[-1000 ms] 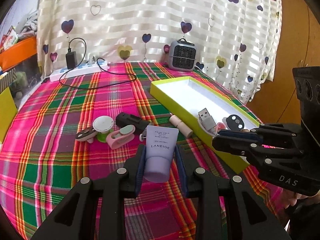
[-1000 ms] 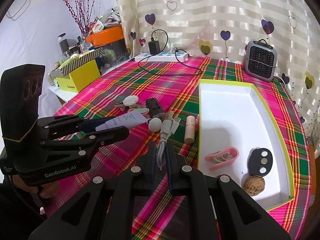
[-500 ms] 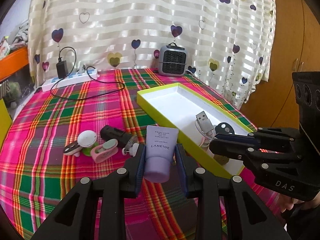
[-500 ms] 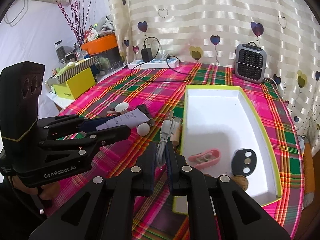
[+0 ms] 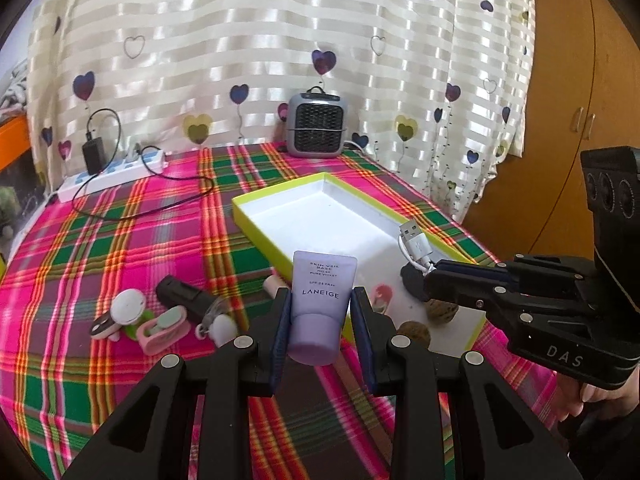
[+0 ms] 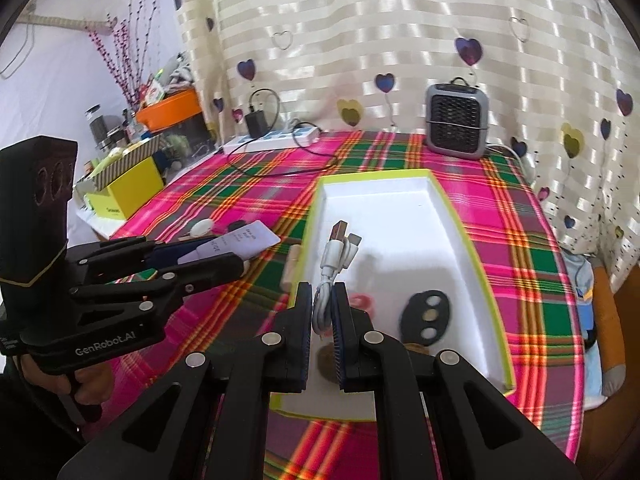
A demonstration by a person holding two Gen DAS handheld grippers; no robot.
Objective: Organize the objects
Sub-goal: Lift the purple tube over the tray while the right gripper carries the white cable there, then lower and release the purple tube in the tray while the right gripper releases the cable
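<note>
Left wrist view: the left gripper (image 5: 322, 312) clamps a lilac Laneige tube (image 5: 320, 304), cap toward the camera, above the near left edge of the yellow-rimmed tray (image 5: 256, 220) on the plaid-covered table (image 5: 120, 240). Right wrist view: the right gripper (image 6: 324, 312) pinches a coiled white USB cable (image 6: 334, 264) over the tray's near end, plugs pointing up.

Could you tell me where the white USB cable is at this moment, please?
The white USB cable is clamped in the right gripper, held above the near end of the yellow-rimmed tray, with the black oval piece lying just to its right in the right wrist view.
</note>
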